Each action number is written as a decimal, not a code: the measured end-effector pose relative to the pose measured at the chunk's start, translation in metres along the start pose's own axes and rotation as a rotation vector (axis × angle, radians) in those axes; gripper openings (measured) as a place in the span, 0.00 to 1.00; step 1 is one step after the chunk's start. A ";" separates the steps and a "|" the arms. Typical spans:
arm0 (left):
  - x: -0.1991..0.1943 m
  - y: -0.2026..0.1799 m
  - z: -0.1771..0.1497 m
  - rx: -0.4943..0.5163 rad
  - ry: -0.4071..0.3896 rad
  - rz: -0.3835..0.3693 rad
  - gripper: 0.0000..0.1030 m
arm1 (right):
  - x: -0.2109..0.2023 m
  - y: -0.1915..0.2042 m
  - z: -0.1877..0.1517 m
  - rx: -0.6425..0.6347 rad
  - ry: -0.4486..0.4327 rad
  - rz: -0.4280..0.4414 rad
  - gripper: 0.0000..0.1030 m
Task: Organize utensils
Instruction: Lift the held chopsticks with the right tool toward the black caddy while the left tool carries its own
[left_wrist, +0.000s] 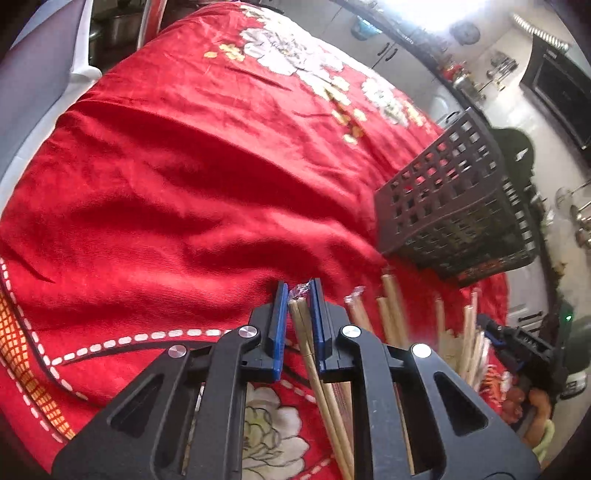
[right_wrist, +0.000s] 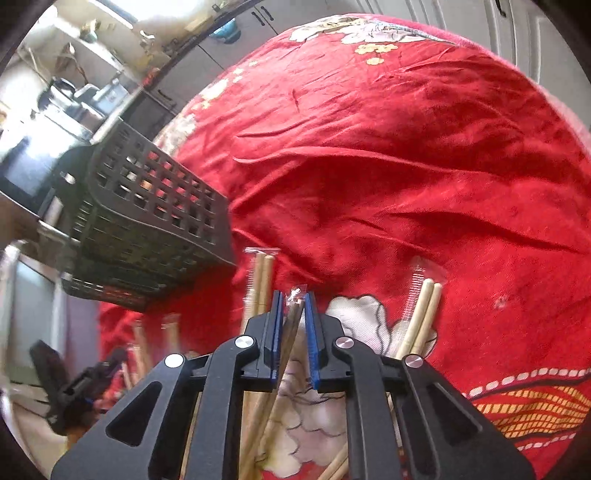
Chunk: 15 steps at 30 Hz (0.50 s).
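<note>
**Both grippers clamping wrapped chopstick pairs beside the basket**

Left wrist view: the left gripper (left_wrist: 299, 295) is clenching a wrapped pair of chopsticks (left_wrist: 314, 369) between its blue pads, gripping near the crinkled plastic end so the sticks are trailing back under the fingers. More loose chopstick pairs (left_wrist: 391, 310) are lying on the red floral cloth (left_wrist: 184, 166) just to the right, fanned out near the bed's right edge. The dark lattice basket (left_wrist: 450, 206) is sitting beyond them at that same edge, probably so that each picked pair has only a short way to travel. The other gripper is showing dimly at the far right, blurred.

Right wrist view: the right gripper (right_wrist: 294, 306) is likewise clamping a wrapped pair (right_wrist: 291, 332), its plastic tip poking up between the pads. One wrapped pair (right_wrist: 263, 273) is lying just left of the fingers, close to the basket's (right_wrist: 155, 206) near corner; another pair (right_wrist: 421, 317) is resting apart on the right, over a white flower on the cloth. Holding near the ends is likely meant to let the sticks drop lengthwise into the basket.
</note>
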<state>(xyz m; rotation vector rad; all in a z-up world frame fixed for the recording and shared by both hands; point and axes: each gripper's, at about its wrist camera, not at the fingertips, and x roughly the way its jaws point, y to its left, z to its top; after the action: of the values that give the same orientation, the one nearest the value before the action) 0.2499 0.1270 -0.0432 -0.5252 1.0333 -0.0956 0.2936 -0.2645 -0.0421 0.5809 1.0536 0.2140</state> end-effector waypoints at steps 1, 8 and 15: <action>-0.004 -0.003 0.000 0.006 -0.008 -0.011 0.08 | -0.004 0.002 0.000 -0.012 -0.008 0.009 0.10; -0.048 -0.028 0.006 0.085 -0.110 -0.077 0.07 | -0.033 0.036 -0.004 -0.147 -0.060 0.084 0.06; -0.088 -0.062 0.008 0.177 -0.191 -0.128 0.07 | -0.063 0.078 -0.013 -0.325 -0.143 0.144 0.06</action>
<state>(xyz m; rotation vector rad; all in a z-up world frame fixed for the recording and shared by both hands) 0.2215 0.1036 0.0582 -0.4294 0.7962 -0.2436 0.2596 -0.2222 0.0437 0.3716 0.8178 0.4539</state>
